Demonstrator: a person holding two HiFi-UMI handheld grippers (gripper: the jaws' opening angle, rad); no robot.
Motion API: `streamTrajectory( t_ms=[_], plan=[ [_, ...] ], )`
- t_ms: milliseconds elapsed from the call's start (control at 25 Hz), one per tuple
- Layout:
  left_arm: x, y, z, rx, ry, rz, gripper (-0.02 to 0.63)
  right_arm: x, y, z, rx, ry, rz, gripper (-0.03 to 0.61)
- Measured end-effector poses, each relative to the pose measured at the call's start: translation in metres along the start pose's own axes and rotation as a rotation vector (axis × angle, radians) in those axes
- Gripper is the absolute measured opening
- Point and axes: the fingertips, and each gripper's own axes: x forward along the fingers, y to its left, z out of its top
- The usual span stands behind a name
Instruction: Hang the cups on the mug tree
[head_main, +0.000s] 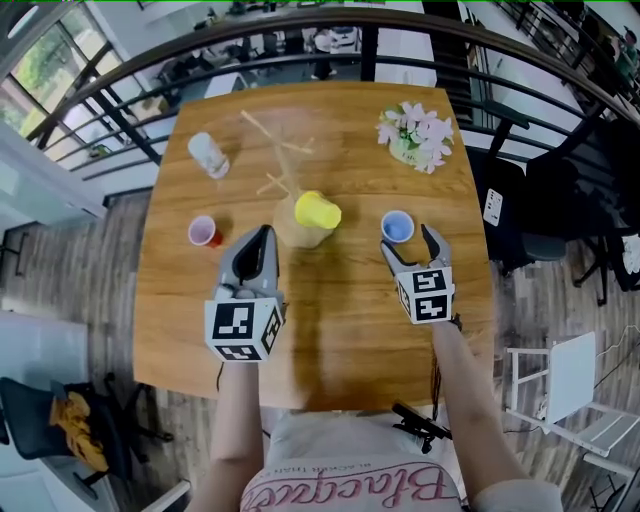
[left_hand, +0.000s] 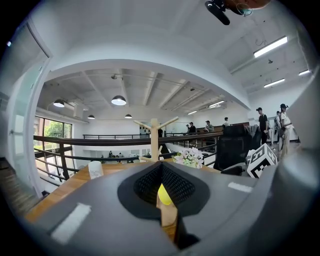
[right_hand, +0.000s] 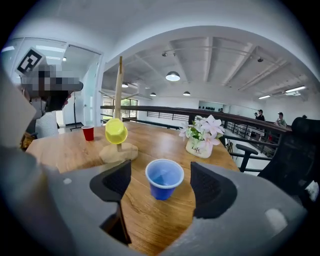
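A wooden mug tree (head_main: 288, 165) stands mid-table on a pale base, and a yellow cup (head_main: 318, 210) hangs on one of its lower pegs. My left gripper (head_main: 262, 238) is shut and empty, its tip just left of the base. In the left gripper view the closed jaws frame the yellow cup (left_hand: 163, 194) and the tree (left_hand: 154, 135). My right gripper (head_main: 410, 245) is open. A blue cup (right_hand: 164, 178) stands upright between its fingers, untouched by either pad. A red cup (head_main: 205, 232) stands left of the tree. A clear cup (head_main: 208, 154) lies at the far left.
A pot of pink-white flowers (head_main: 418, 135) stands at the table's far right corner. A railing (head_main: 300, 40) runs behind the table (head_main: 350, 330). A black chair (head_main: 560, 200) and a white chair (head_main: 570, 385) are on the right.
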Motion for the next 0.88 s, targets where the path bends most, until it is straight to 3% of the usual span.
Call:
streamTrajectory(
  t_ms=[320,720,880],
  plan=[
    [0.008,-0.008,-0.021,0.000,0.056,-0.004,0.012,0.019,0.004,-0.036,0.037,0.064,0.017,0.373],
    [0.015,-0.016,-0.043,0.013,0.110,-0.016,0.012,0.050,-0.002,-0.050,0.059,0.084,0.037,0.365],
    [0.018,-0.018,-0.048,0.014,0.116,-0.016,0.011,0.061,-0.005,-0.056,0.067,0.102,0.036,0.328]
  ],
)
